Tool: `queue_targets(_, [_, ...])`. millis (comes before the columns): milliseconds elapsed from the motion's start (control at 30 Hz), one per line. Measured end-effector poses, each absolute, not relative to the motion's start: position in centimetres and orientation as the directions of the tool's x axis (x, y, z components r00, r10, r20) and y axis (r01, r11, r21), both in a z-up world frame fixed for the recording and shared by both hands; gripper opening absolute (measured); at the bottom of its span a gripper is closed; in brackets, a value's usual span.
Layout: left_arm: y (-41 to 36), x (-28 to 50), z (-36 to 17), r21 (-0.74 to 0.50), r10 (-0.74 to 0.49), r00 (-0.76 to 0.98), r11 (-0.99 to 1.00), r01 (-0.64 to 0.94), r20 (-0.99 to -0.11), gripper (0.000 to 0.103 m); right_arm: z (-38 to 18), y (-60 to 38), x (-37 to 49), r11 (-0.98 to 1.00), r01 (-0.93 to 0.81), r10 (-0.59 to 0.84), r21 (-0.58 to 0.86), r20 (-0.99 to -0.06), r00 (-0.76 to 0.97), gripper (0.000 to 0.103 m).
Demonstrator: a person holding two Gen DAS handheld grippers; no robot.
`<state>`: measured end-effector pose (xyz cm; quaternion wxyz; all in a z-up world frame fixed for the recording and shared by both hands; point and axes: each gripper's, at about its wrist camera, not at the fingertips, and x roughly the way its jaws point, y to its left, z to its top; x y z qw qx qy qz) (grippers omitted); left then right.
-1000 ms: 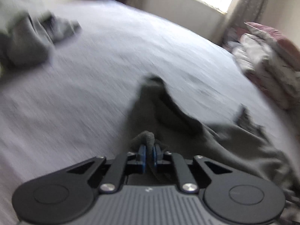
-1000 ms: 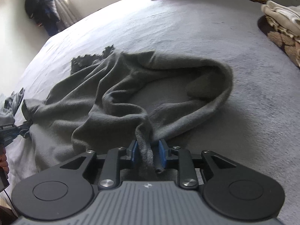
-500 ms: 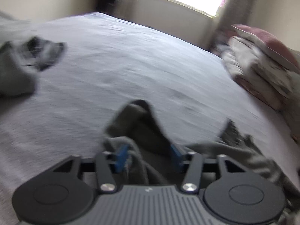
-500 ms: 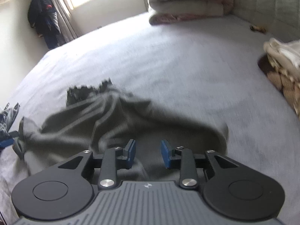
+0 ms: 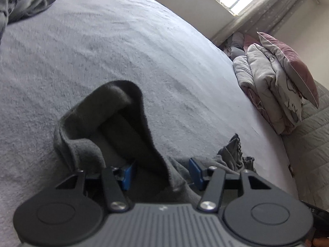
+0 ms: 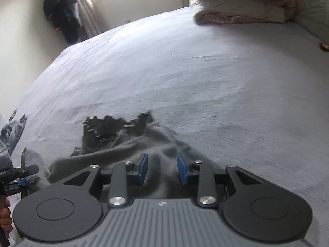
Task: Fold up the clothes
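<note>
Both grippers (fingers apart) hover over grey garment (image 5: pixel 115 123) on bed (image 5: pixel 144 51).

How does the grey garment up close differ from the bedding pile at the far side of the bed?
Colour: the grey garment is dark and plain; the bedding pile is pale with pink patterning.
Pose: the garment lies crumpled, one edge rolled up; the pile is folded and stacked in layers.
Place: the garment is nearest the camera; the pile sits at the bed's far edge.
Shared: both rest on the bed sheet.
</note>
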<state>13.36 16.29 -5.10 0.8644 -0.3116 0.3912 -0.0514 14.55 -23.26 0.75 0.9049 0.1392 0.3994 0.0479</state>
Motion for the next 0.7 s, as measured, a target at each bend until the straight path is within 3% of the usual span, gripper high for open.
queue_targets(133, [16.7, 13.6, -5.2, -0.597, -0.33, 0.7, 0.784, -0.17, -0.633, 0.047, 1.2, -20.1, 16.7, 0.937, -0.065, 0.296, 0.343, -0.683, 0.668, 0.036])
queue_targets(300, [17.2, 13.8, -5.3, -0.636, -0.342, 0.729, 0.755, -0.162, -0.592, 0.046, 1.7, -14.6, 19.4, 0.919, -0.172, 0.379, 0.355, -0.673, 0.635, 0.038])
queue_targets(500, [17.2, 14.4, -5.4, -0.611, -0.305, 0.751, 0.775, -0.163, -0.586, 0.027, -0.3, -10.0, 22.8, 0.945, -0.163, 0.324, 0.284, -0.729, 0.603, 0.039])
queue_targets(567, [17.2, 14.9, -5.4, -0.603, -0.297, 0.755, 0.782, -0.159, -0.584, 0.018, -1.4, -9.3, 23.7, 0.959, -0.138, 0.28, 0.247, -0.752, 0.596, 0.03])
queue_targets(600, [17.3, 15.0, -5.3, -0.6, -0.294, 0.759, 0.785, -0.155, -0.581, 0.016, -1.7, -9.1, 24.0, 0.963, -0.135, 0.265, 0.232, -0.755, 0.6, 0.01])
queue_targets(700, [17.8, 15.4, -4.9, -0.603, -0.286, 0.782, 0.785, -0.14, -0.554, 0.008, -1.7, -9.1, 24.6, 0.974, -0.111, 0.221, 0.197, -0.729, 0.648, 0.007])
